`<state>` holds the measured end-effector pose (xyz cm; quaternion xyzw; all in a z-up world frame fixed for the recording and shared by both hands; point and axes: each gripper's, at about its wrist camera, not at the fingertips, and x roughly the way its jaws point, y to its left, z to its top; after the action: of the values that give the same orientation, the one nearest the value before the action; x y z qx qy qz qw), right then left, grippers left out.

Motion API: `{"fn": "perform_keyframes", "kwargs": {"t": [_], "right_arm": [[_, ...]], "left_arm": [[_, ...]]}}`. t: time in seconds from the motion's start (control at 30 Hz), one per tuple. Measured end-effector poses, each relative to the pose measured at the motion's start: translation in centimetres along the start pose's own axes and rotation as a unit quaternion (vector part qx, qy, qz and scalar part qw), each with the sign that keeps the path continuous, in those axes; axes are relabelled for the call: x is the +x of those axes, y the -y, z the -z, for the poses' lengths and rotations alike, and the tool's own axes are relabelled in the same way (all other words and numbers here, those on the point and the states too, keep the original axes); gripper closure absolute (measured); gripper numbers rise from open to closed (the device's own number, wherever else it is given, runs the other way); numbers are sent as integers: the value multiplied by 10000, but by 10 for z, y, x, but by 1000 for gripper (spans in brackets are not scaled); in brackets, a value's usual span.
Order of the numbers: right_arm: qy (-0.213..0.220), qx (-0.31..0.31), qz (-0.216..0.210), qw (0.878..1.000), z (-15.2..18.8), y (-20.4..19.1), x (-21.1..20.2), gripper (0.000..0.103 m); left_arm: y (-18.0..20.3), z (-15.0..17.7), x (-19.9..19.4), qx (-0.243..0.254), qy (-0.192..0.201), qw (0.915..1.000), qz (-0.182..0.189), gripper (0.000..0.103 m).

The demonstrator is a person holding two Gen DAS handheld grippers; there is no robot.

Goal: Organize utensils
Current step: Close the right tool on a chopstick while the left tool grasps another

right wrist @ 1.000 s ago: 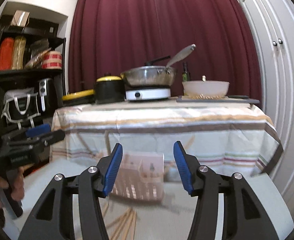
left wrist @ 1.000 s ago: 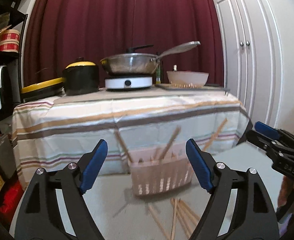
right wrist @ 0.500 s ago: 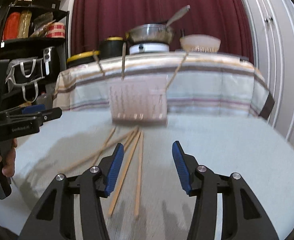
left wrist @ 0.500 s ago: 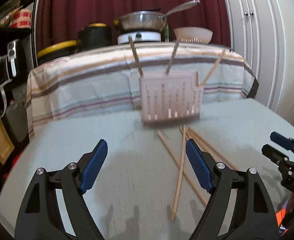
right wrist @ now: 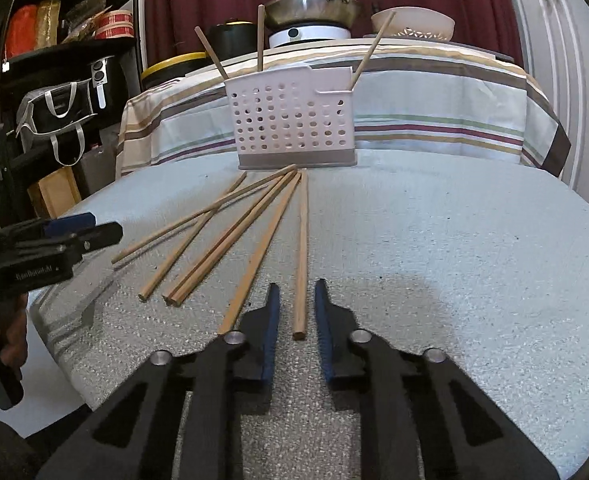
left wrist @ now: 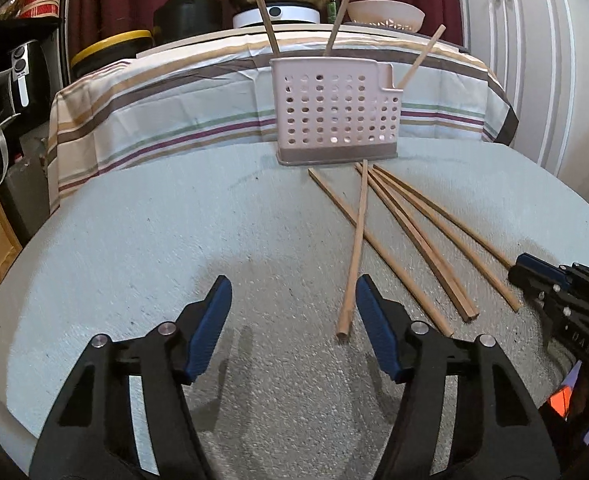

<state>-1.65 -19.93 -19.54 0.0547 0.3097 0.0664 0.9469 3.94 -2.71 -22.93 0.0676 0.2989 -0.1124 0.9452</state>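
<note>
A pale pink perforated plastic utensil basket (left wrist: 336, 114) stood at the far edge of the speckled grey foam table (left wrist: 174, 240), three sticks upright inside. Slim wooden chopsticks (right wrist: 230, 236) fanned out just before it. The left gripper (left wrist: 290, 312) hovered, jaws spread wide. Only the right view showed the right gripper (right wrist: 296, 312) straddling one chopstick (right wrist: 302, 256), jaws narrowed, not touching.

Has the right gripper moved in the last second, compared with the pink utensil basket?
Yes. The right gripper has come down toward the table; the pink basket now sits higher in its view, and its jaws flank one chopstick.
</note>
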Motion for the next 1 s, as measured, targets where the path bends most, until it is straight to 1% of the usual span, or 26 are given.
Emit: {"fn": "perform_keyframes", "kwargs": {"t": [0.13, 0.2, 0.3, 0.37, 0.4, 0.47, 0.63, 0.83, 1.0], "right_arm": [[59, 153, 140, 9998, 1, 9, -5, 96], [69, 216, 183, 9996, 2, 15, -8, 96], [100, 234, 199, 9995, 3, 17, -10, 96], [112, 214, 196, 9995, 3, 16, -10, 96], [117, 216, 191, 9995, 3, 16, -10, 96], [123, 225, 176, 9995, 4, 17, -10, 96], [153, 233, 146, 9995, 5, 18, -11, 96], [198, 257, 160, 9993, 3, 20, -14, 96], [367, 252, 200, 9988, -3, 20, -24, 96]], "left_arm": [[5, 4, 2, 8, -4, 10000, 71, 43], [7, 6, 4, 9, -34, 9999, 121, 46], [12, 9, 8, 66, -104, 9998, 181, 54], [16, 10, 11, 99, -117, 9997, 209, 63], [17, 11, 12, 107, -121, 9996, 218, 64], [19, 11, 15, 120, -144, 9995, 267, 76], [25, 14, 15, 215, -96, 9991, 341, 93], [24, 15, 9, 197, 38, 9994, 286, 96], [20, 12, -2, 108, 204, 9995, 209, 97]]}}
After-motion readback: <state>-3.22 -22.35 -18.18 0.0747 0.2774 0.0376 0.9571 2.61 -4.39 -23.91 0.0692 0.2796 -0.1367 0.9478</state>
